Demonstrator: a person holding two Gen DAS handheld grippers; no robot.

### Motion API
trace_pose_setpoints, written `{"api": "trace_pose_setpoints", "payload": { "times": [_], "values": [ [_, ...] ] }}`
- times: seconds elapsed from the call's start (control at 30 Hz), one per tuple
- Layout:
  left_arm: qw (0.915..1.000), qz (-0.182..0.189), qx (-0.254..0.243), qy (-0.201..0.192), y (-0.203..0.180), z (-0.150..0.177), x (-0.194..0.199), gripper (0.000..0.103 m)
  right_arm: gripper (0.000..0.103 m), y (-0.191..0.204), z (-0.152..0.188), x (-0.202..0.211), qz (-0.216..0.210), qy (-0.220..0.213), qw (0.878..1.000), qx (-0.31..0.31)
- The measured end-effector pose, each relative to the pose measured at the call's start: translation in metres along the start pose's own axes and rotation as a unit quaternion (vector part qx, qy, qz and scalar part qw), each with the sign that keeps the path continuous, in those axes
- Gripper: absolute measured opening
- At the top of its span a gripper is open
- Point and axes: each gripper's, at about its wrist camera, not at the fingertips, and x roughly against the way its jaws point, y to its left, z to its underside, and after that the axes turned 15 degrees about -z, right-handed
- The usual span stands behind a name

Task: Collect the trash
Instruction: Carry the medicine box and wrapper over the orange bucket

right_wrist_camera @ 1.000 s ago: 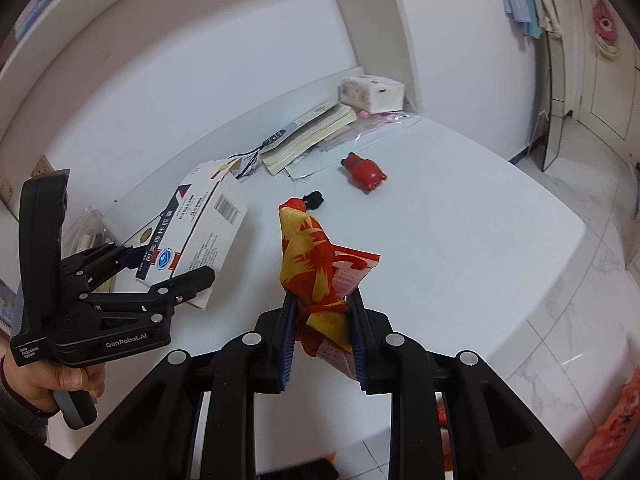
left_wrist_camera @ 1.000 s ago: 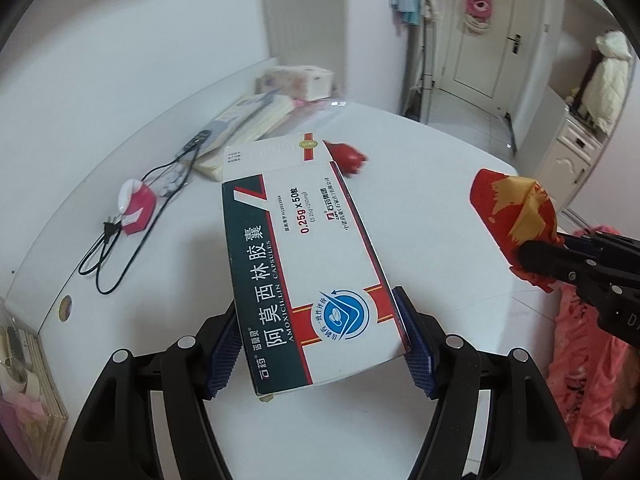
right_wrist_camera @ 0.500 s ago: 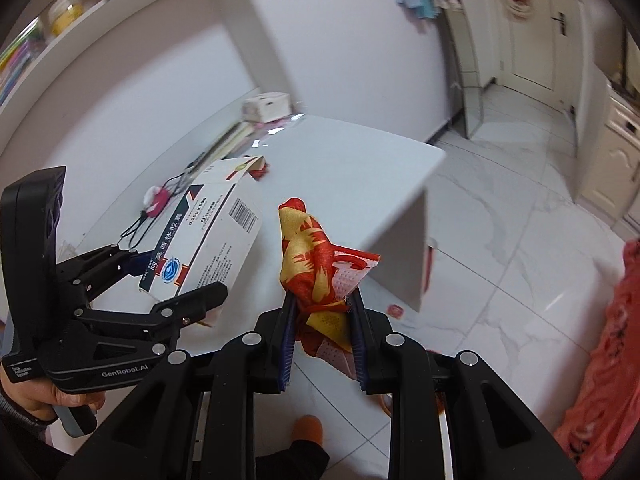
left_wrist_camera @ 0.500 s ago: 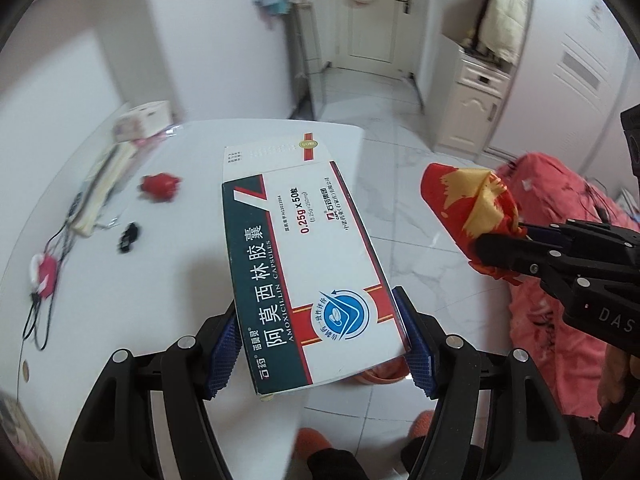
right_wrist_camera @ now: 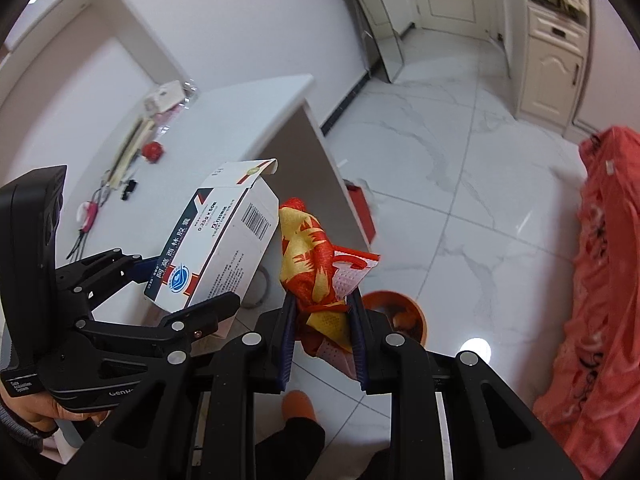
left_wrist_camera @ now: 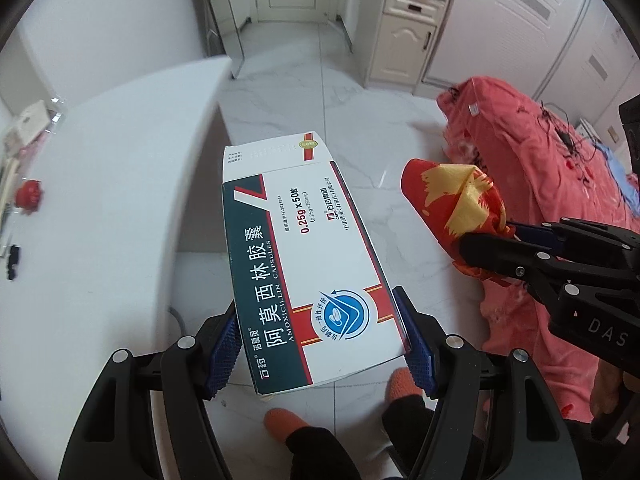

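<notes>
While each gripper clamps trash, medicine box left, wrapper right, an orange bin sits below.

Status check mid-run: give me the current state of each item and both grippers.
Amoxicillin box: end flap open, held off the table.
Red-and-yellow wrapper: crumpled, held in the air.
Left gripper: shut on the box.
Right gripper: shut on the wrapper.
Orange bin: upright on the floor, open, partly hidden.

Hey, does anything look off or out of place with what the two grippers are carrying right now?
Only small things. The medicine box in the left gripper has its end flap hanging open and sits tilted. The red and yellow wrapper in the right gripper is crumpled. Nothing has spilled or dropped.
</notes>
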Motion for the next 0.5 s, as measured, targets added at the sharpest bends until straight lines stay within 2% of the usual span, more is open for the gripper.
{"api": "trace_pose_setpoints", "payload": {
  "times": [0.17,0.5],
  "values": [
    [0.999,0.015,-0.013,0.04,-0.024,0.006,-0.045,0.07,0.025,-0.038,0.018,-0.033,0.014,0.023,0.999,-0.036],
    [0.9916,0.04,-0.012,0.123,-0.048,0.025,-0.144,0.07,0.025,-0.115,0.045,-0.137,0.03,0.078,0.992,-0.093]
  ]
}}
